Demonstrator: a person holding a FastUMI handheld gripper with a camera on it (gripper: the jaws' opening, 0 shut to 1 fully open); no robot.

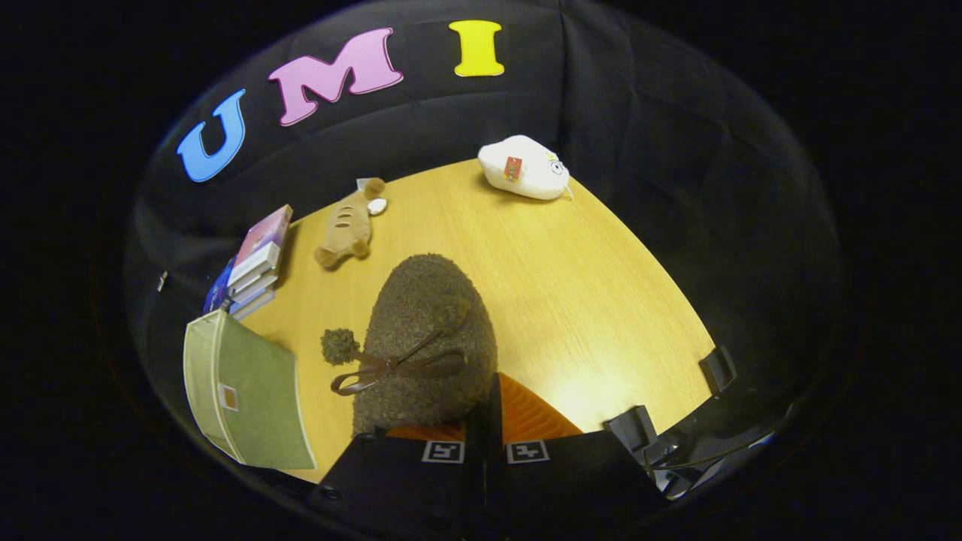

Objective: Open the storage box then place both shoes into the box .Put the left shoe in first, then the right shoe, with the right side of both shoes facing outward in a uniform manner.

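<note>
— Seemingly already in the claw: the gripper (487,443) holds a fuzzy brown shoe (428,338) above the wooden table (586,300), its fingers drawn close together on what looks like the shoe's heel edge. Is it a firm hold?

— Judging by the fleecy upper, the shoe is light and soft, so it likely sags and swings from the heel rim; the ribbed orange sole (533,417) looks like the stiffer place to pinch. The ribbon bow (391,368) and pom-pom (340,346) would probably snag or slip.

— And the storage box?

— The green fabric storage box (240,391) sits just left of the shoe, beside a stack of books (255,263). Whether it is open, I cannot tell.

— Any writing to report?

— Nothing legible. Beyond the shoe lie a tan plush toy (347,229) and a white plush toy (526,169) with a small red tag, too small to read. The box carries an orange-edged patch, also unreadable.
</note>
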